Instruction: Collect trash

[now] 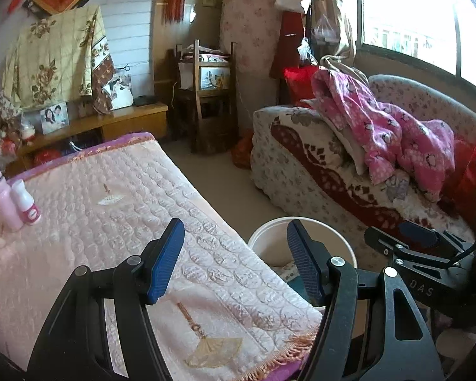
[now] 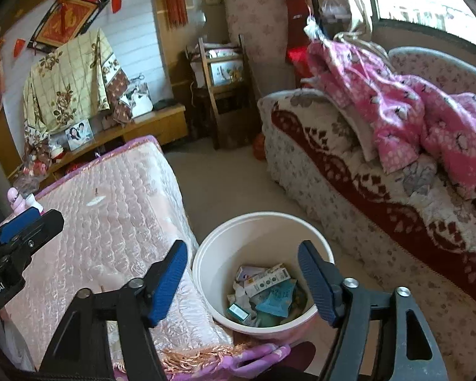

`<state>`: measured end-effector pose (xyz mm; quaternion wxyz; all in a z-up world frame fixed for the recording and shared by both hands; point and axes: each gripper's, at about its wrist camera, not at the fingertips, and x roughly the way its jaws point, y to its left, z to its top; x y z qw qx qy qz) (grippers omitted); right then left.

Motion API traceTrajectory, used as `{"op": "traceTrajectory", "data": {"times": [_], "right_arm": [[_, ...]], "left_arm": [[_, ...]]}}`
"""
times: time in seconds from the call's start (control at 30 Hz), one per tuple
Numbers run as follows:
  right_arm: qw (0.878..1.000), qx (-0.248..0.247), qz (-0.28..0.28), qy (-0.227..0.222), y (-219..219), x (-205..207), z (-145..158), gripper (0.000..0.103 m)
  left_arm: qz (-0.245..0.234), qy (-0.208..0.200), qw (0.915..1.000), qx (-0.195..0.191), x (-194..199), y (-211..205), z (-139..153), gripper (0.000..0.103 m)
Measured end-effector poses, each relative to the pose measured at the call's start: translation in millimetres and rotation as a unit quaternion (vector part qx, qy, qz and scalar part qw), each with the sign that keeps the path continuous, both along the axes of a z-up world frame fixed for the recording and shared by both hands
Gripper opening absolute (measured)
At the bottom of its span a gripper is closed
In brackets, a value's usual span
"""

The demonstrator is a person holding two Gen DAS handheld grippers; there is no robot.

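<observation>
A white round bin (image 2: 225,238) stands on the floor between the table and the sofa. It holds several pieces of trash (image 2: 265,292): small boxes, a teal packet and crumpled paper. The bin's rim also shows in the left wrist view (image 1: 269,227). My right gripper (image 2: 242,277) is open and empty, above the bin's near side. My left gripper (image 1: 234,258) is open and empty, over the table's right edge next to the bin. The left gripper also shows at the left of the right wrist view (image 2: 25,225).
A low table with a pink quilted cloth (image 1: 89,222) carries two pink and white bottles (image 1: 12,203) at its left. A sofa (image 2: 349,165) with a pink garment (image 2: 412,108) stands right of the bin. A wooden chair (image 1: 209,95) and a cabinet (image 1: 111,123) stand behind.
</observation>
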<state>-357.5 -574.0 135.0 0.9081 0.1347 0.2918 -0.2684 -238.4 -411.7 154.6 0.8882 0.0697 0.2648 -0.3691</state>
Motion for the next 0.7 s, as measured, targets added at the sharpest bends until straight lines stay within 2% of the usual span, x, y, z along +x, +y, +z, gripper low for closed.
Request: {"op": "traceTrajectory", "data": {"times": [0.27, 0.4, 0.7], "right_arm": [[0.999, -0.036, 0.001, -0.024, 21.0, -13.1, 22.9, 0.074], [0.998, -0.05, 0.0, -0.039, 30.7, -19.3, 32.8, 0.081], [0.997, -0.063, 0.002, -0.051, 41.2, -23.5, 44.9, 0.081]], "left_arm": [[0.018, -0.005, 0.9998, -0.013, -6.2, 20.1, 7.6, 0.066], [0.033, -0.009, 0.9993, -0.019, -8.2, 29.8, 12.6, 0.066], [0.045, -0.022, 0.9985, -0.023, -14.0, 41.2, 19.9, 0.066]]}}
